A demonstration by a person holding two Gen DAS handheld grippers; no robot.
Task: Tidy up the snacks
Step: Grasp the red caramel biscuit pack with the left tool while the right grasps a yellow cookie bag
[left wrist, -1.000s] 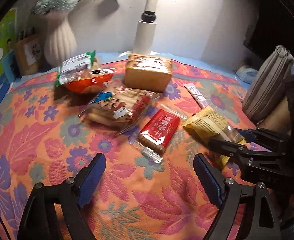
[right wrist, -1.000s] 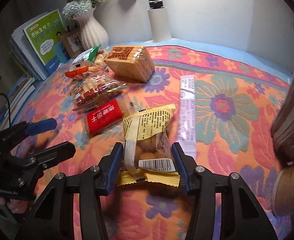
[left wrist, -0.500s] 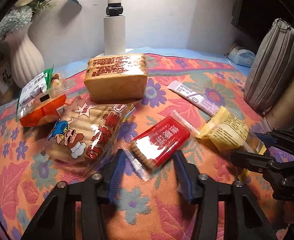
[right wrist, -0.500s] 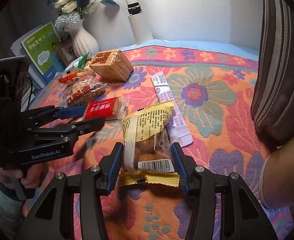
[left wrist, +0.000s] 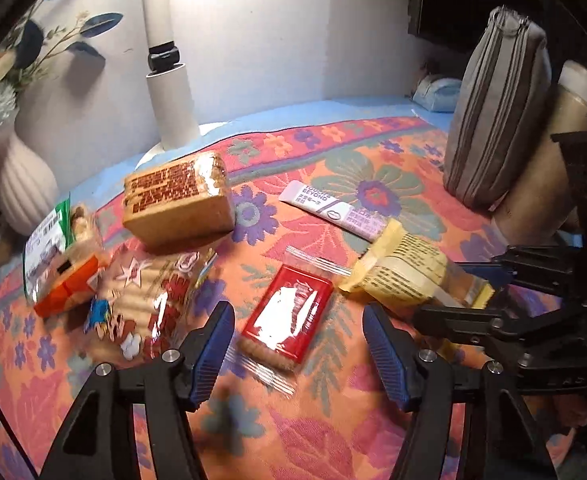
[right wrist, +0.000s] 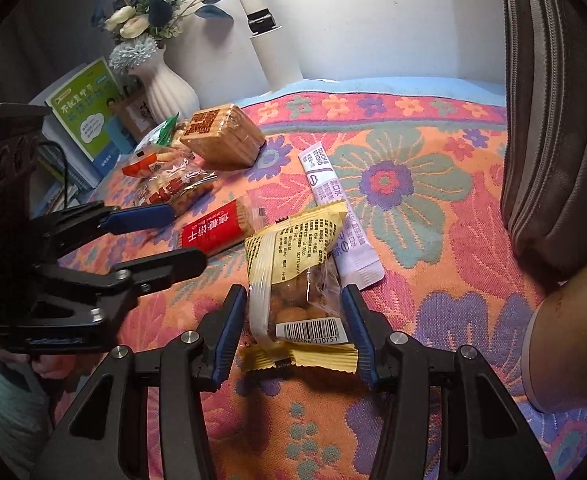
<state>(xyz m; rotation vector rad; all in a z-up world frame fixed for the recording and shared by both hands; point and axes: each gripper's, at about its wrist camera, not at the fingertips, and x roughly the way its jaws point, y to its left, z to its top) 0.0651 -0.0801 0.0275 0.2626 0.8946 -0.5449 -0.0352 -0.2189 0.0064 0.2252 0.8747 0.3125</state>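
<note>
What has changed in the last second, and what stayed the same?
The left gripper moved forward to the red biscuit pack, which now lies between its open fingers, not yet gripped. The right gripper stayed closed on the yellow snack bag. The other snacks did not move.

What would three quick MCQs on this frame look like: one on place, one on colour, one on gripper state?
1. Where does the red foil biscuit pack lie?
A. in front of the open left gripper
B. inside the vase
C. under the grey pouch

2. What colour is the nut packet at the right gripper?
A. green
B. yellow
C. black

3. What is the right gripper's state?
A. wide open over bare cloth
B. out of view
C. shut on the nut packet

Answers: A, the pack lies flat just ahead of its spread fingers; B, yellow wrapper; C, both fingers press the packet's sides.
</note>
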